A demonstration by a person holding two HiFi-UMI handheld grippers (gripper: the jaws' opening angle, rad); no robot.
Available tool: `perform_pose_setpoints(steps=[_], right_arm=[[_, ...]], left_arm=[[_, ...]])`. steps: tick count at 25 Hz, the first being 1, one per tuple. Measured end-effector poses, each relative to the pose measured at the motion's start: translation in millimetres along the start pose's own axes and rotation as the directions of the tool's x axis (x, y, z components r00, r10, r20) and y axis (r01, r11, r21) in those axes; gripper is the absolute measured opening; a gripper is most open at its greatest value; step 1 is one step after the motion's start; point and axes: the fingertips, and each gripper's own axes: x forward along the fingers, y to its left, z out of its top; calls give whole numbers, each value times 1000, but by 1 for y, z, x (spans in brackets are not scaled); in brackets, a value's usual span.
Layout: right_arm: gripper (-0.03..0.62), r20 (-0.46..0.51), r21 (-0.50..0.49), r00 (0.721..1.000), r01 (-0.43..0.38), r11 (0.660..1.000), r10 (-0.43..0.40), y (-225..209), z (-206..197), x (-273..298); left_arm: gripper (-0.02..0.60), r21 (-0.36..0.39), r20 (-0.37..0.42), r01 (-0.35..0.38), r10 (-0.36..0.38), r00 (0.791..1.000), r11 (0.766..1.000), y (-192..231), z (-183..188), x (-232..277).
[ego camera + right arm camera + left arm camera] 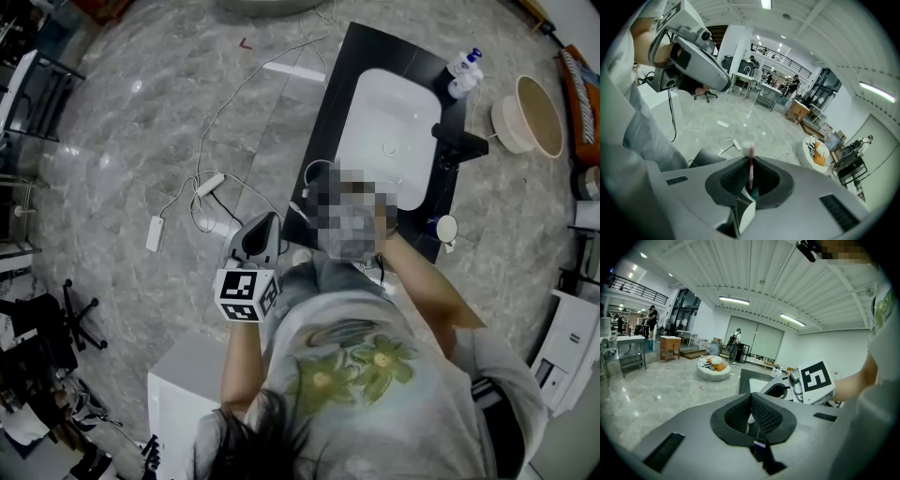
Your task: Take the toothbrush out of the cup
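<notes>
Your right claw (pixel 751 177) pinches the pink toothbrush (pixel 751 157) upright between its pads, in the air and out of the white cup (pixel 447 228) that stands at the edge of the black counter (pixel 330 112), while your left claw (pixel 751 401) is pressed together on nothing.

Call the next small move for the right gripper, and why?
Probably lower the right gripper toward the black counter and set the toothbrush down. Its fingers are shut on the pink toothbrush, which sticks out in open air, clear of the cup, so it looks already out.
</notes>
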Motion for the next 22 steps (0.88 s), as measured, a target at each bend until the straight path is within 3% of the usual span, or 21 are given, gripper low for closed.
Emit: perform_pose_setpoints(steps=[8,13,22], right_arm=[[52,66,158,998,9,987,-20,-18,9,-19],[52,148,272,989,-13,962,-28,-32,18,-42],[52,230,394,969,-9,919,-90,-47,35,-93]], left_arm=[[17,11,8,8,-8,1000,1000,-3,4,2],[17,24,18,20,-21,1000,999,-12,8,6],[17,49,33,44,-46,998,998,-22,18,3]])
